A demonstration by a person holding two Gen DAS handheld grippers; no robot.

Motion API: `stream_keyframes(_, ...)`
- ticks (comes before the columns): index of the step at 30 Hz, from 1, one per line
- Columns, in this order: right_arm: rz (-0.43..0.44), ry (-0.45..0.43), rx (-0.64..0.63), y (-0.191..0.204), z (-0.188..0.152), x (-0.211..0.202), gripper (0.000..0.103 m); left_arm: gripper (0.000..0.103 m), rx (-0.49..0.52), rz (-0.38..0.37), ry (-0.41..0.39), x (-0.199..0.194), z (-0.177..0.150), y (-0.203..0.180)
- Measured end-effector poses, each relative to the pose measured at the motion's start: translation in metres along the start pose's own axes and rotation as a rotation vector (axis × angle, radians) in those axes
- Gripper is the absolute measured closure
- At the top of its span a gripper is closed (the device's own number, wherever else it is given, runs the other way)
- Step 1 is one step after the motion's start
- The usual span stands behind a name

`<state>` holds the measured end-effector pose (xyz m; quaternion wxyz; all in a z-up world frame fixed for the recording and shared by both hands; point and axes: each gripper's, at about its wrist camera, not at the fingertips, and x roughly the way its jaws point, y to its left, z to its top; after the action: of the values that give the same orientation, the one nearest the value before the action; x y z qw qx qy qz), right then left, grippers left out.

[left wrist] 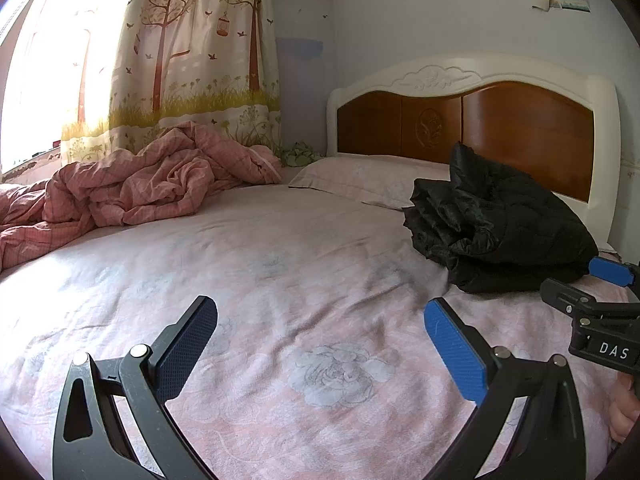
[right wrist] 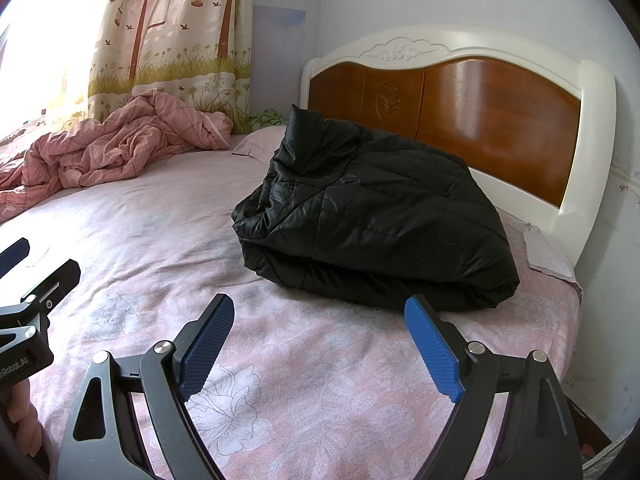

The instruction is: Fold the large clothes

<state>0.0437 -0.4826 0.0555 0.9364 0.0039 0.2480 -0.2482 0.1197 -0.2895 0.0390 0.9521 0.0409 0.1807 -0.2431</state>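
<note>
Resting folded at one o'clock near the headboard (right wrist: 480, 120), black jacket (right wrist: 372, 216) looks finished (parked clear of bedding); left gripper (left wrist: 320, 344) and right gripper (right wrist: 320, 344) gape wide, empty.

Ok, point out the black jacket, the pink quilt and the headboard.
black jacket (right wrist: 380, 216): right wrist view, top quilted panel of the folded bundle.
pink quilt (left wrist: 160, 184): left wrist view, middle of the crumpled heap.
headboard (right wrist: 492, 120): right wrist view, brown wooden panel.
</note>
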Motion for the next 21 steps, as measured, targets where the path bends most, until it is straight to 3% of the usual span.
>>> stream_keyframes(21,0.000,0.001,0.000,-0.0002,0.0002,0.0006,0.014,0.000,-0.007,0.009,0.015,0.0011,0.0006,0.0037)
